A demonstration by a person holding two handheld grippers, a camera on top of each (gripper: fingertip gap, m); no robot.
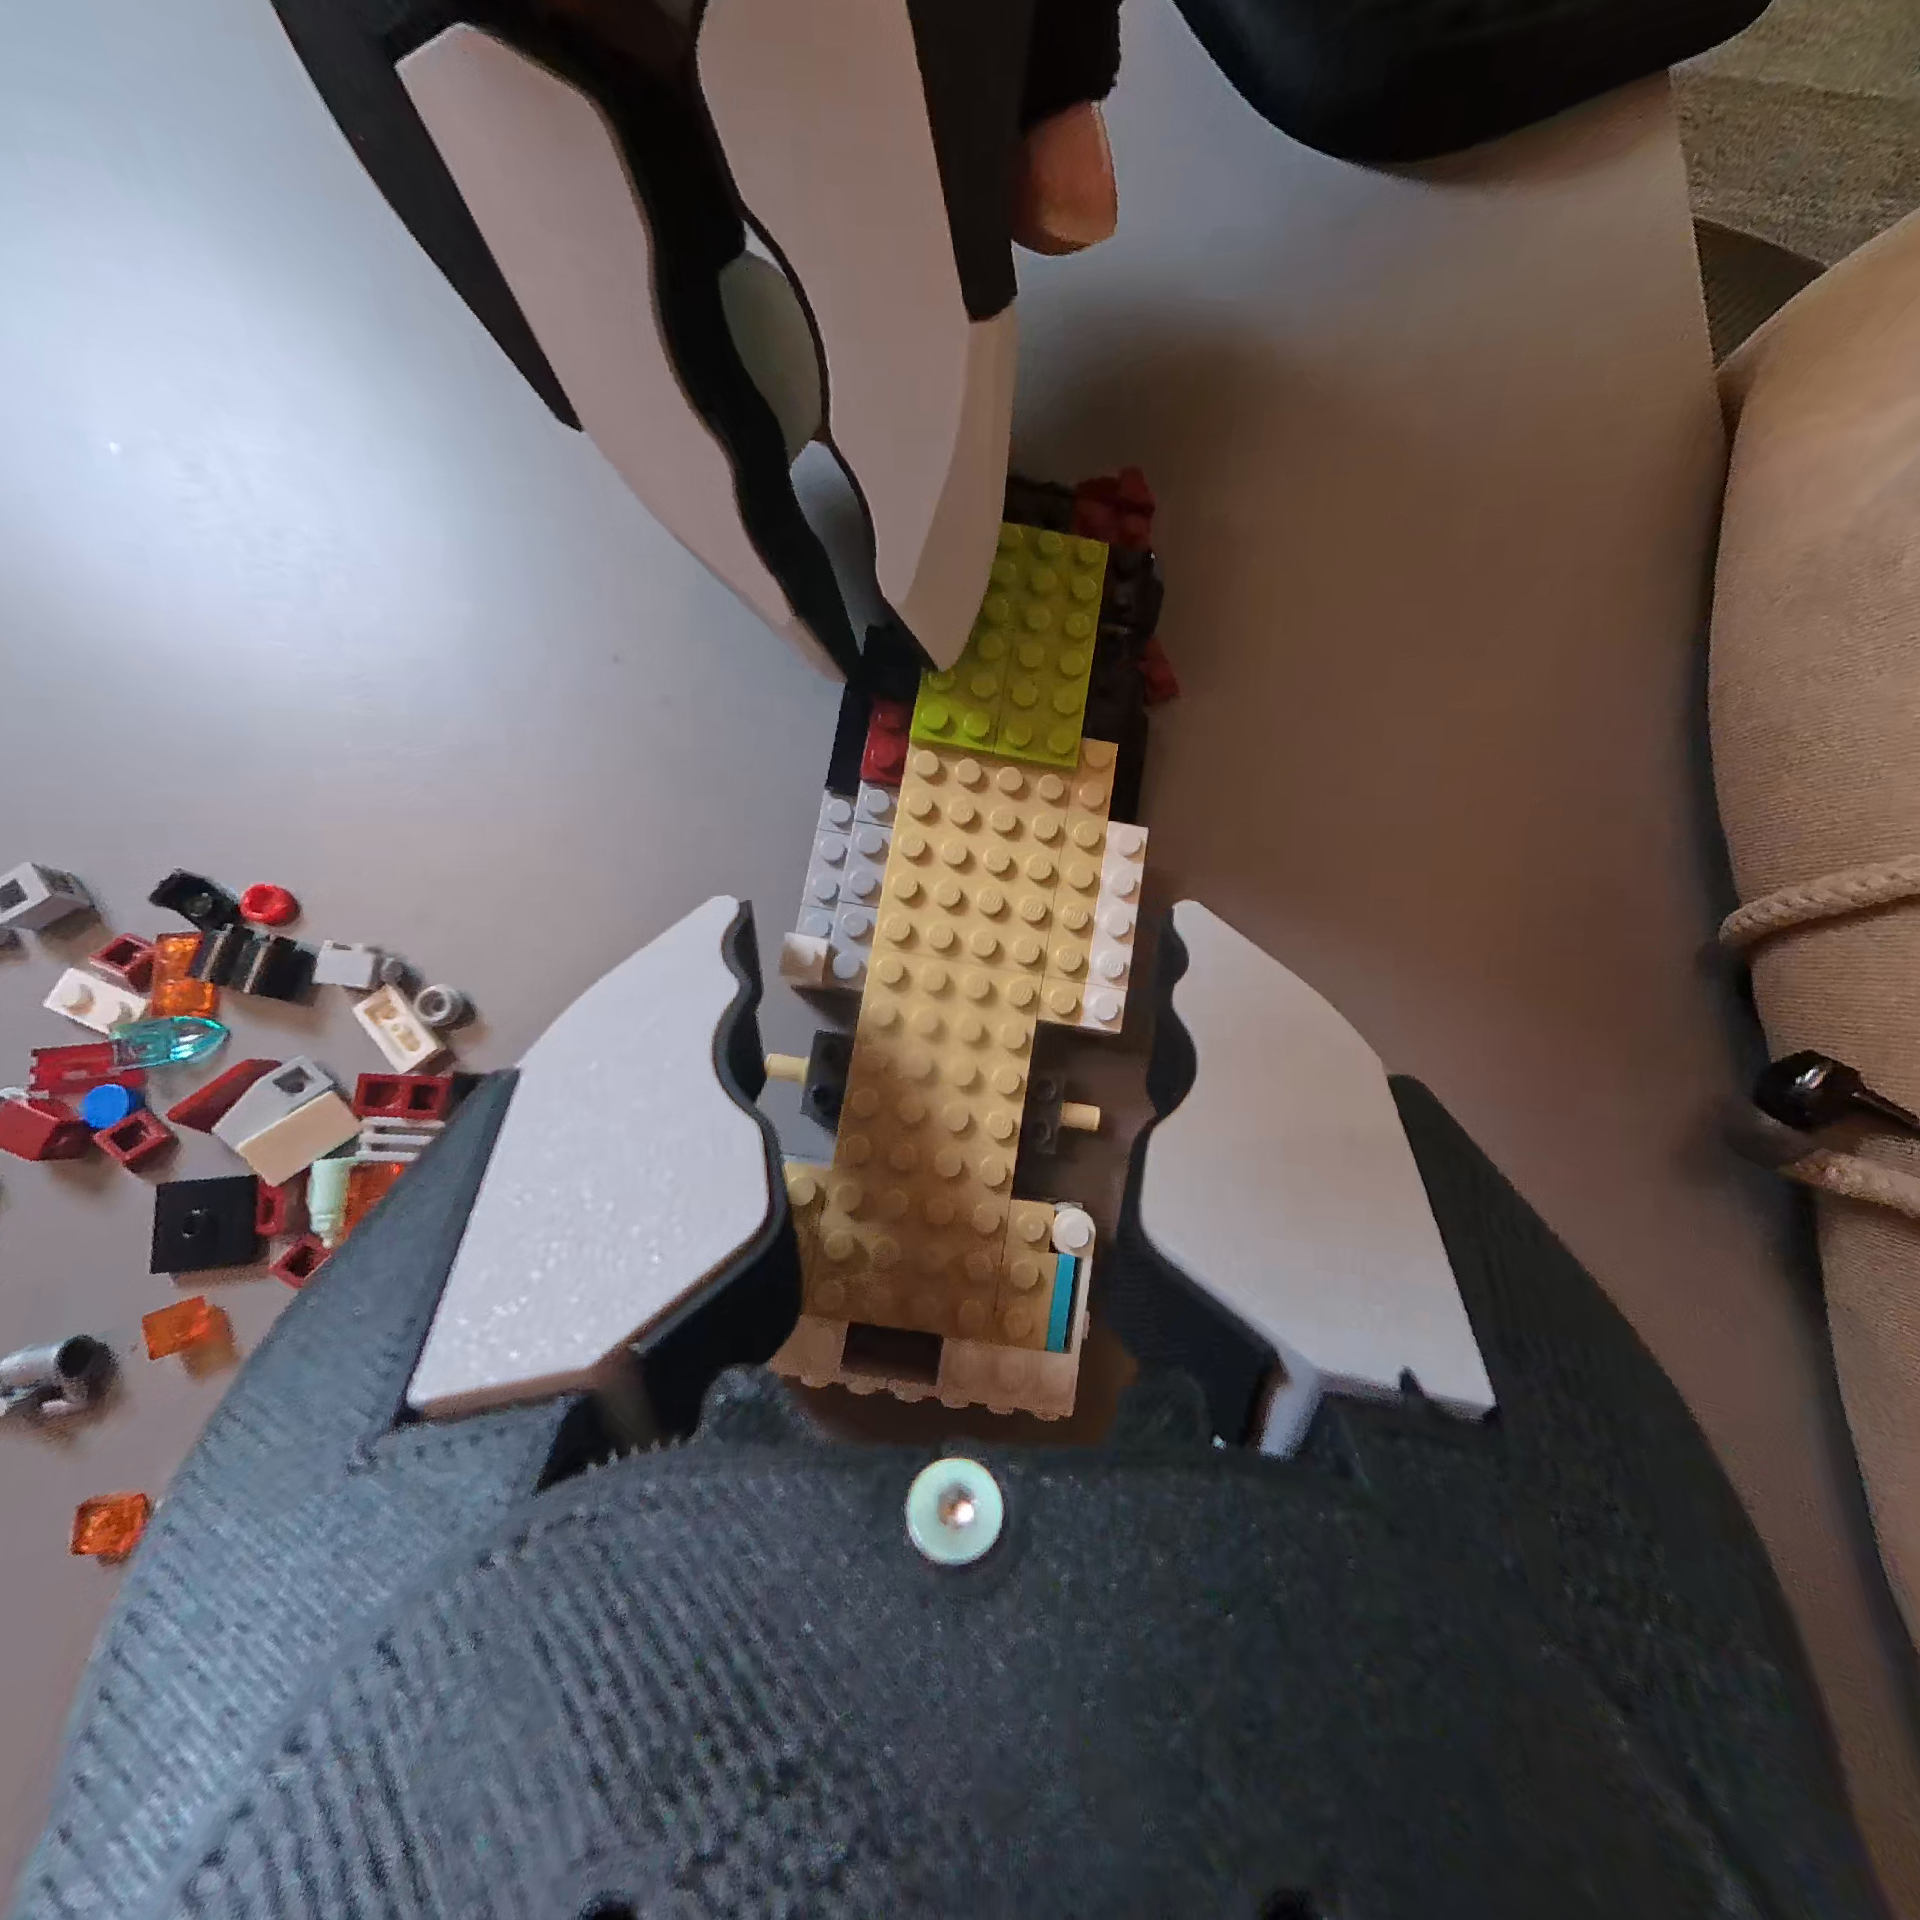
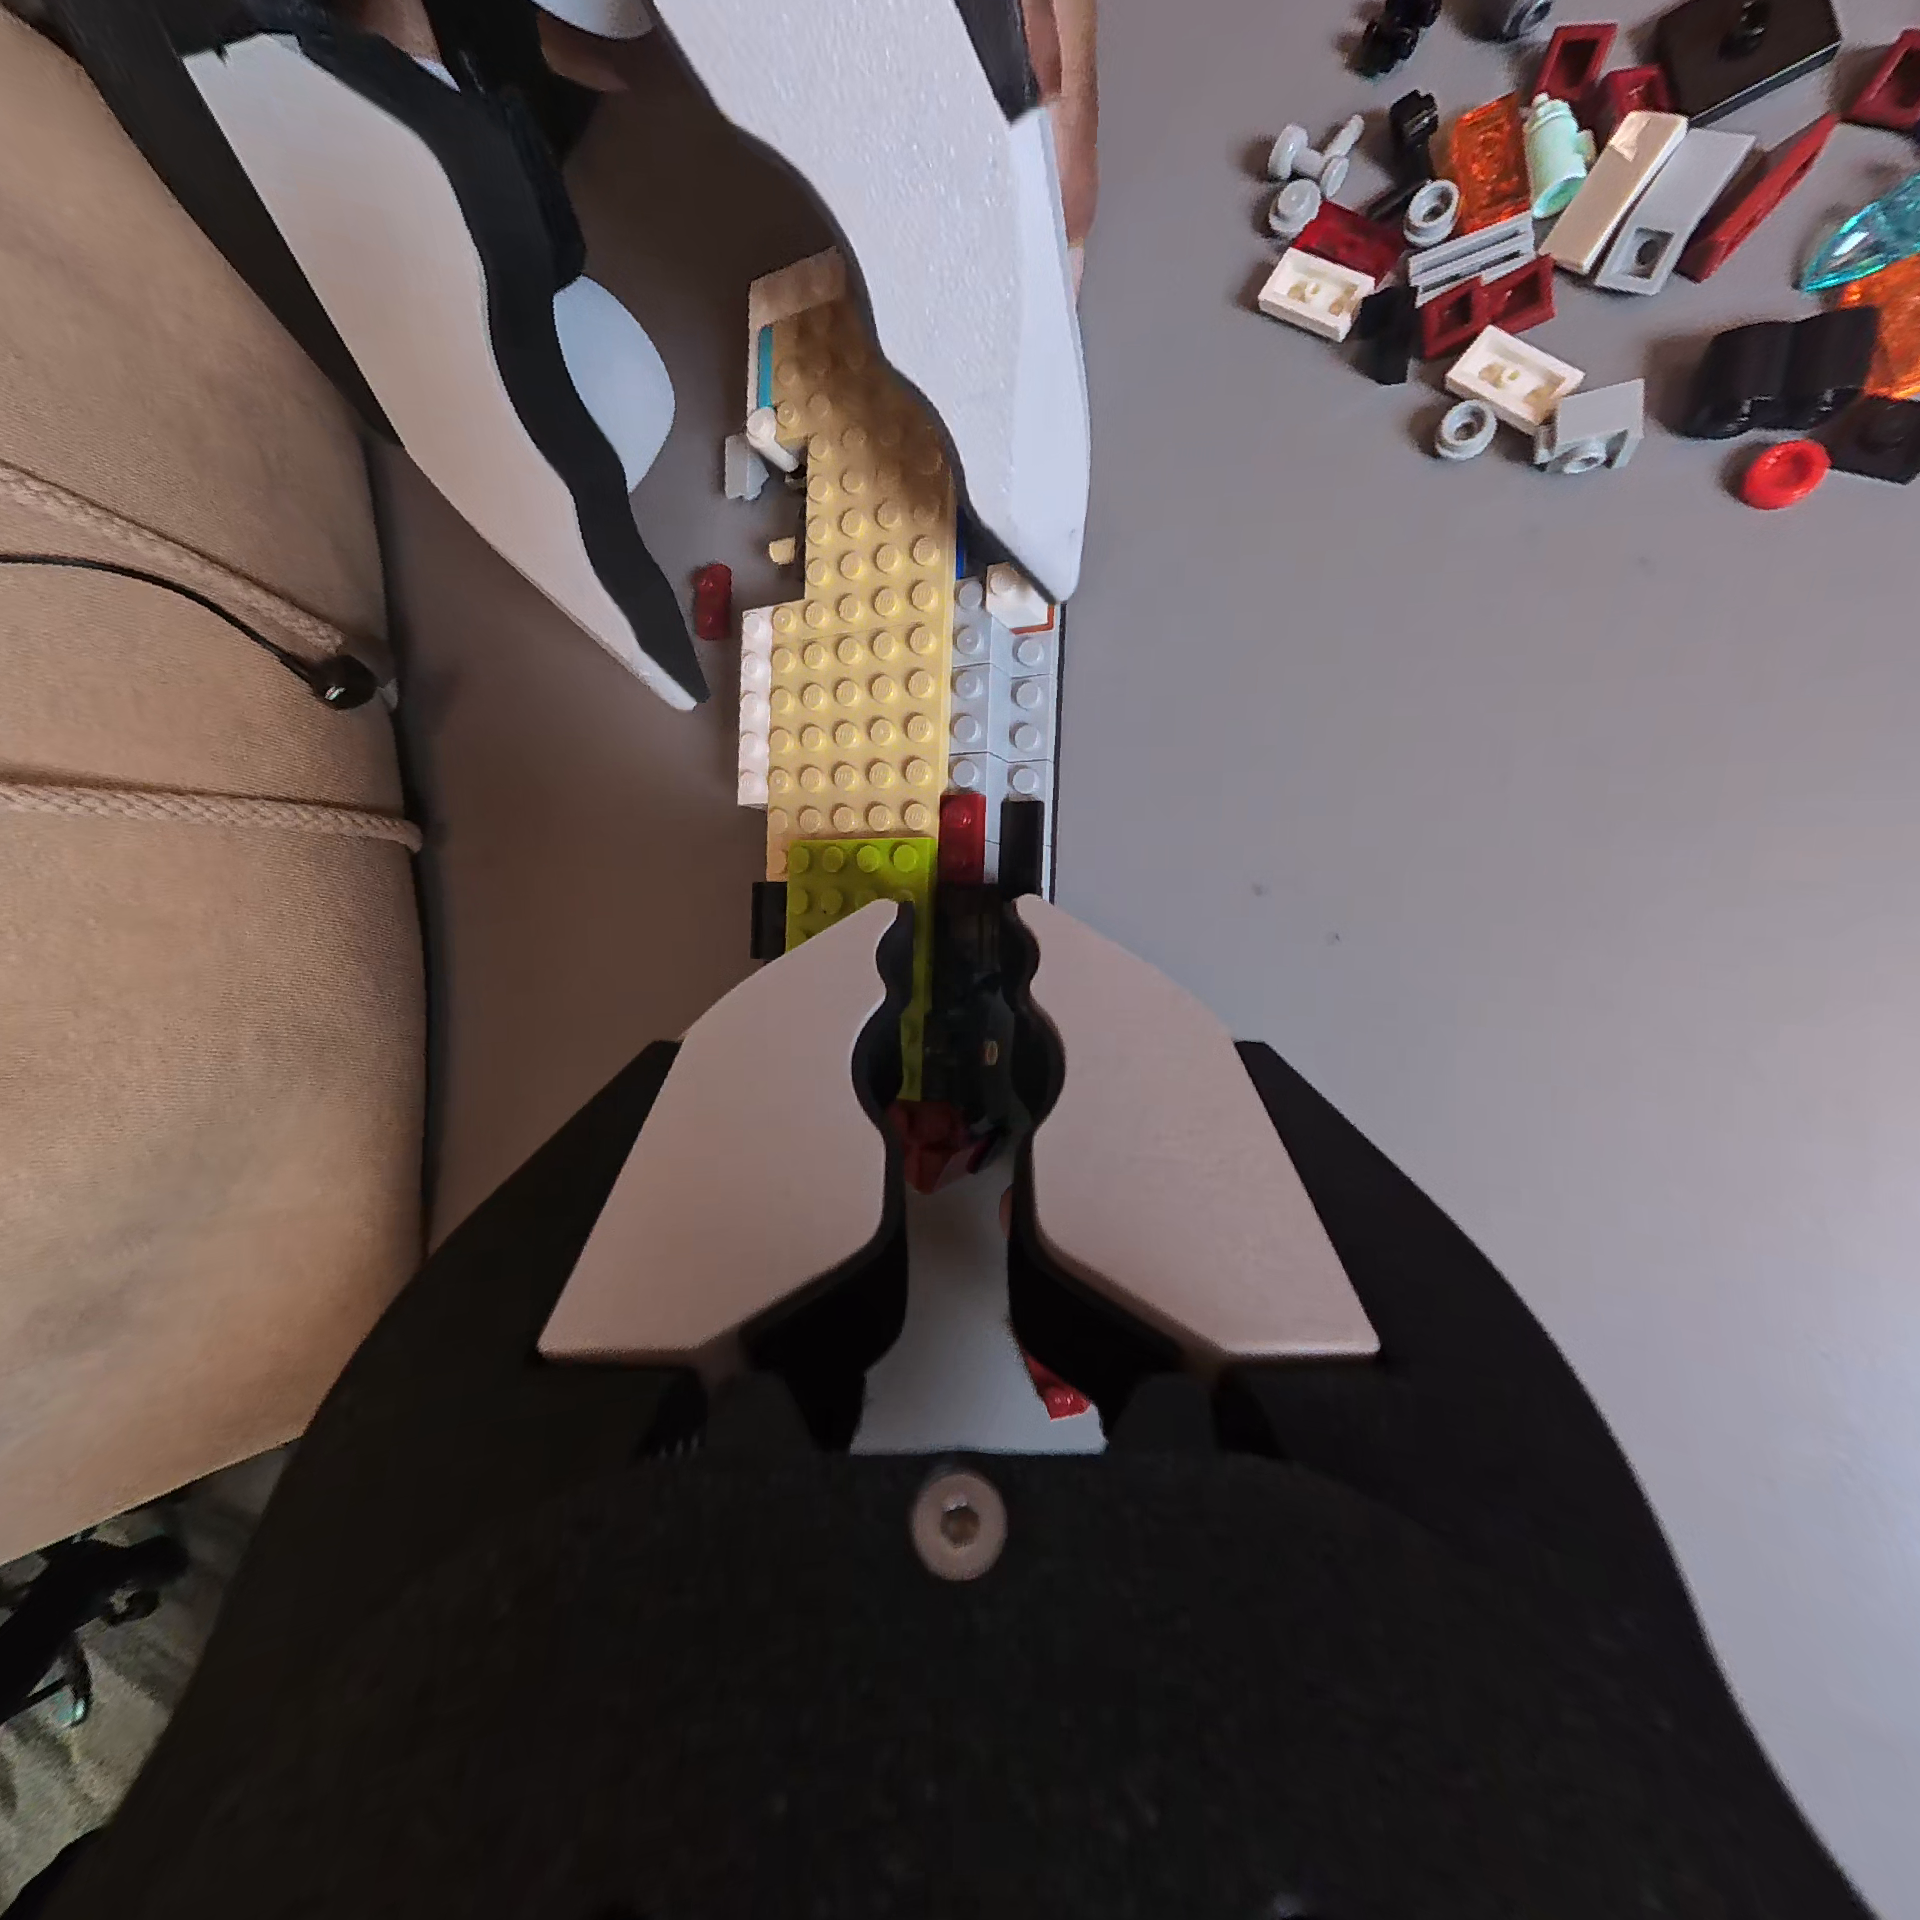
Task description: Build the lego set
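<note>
The left tongs stand spread on both sides of the long brick model, not touching it. The right tongs pinch its far dark end. The model's long axis runs between both, on the grey surface; loose bricks lie aside.

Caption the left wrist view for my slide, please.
Left gripper open astride a brick model on a grey table; right gripper at its green end, loose bricks left.

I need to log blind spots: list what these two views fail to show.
- Far end of the brick model, left wrist view: covered by the right gripper.
- Model's underside, both views: hidden by its own plates.
- Loose bricks, right wrist view: cut off by the frame edge, blurred.
</note>
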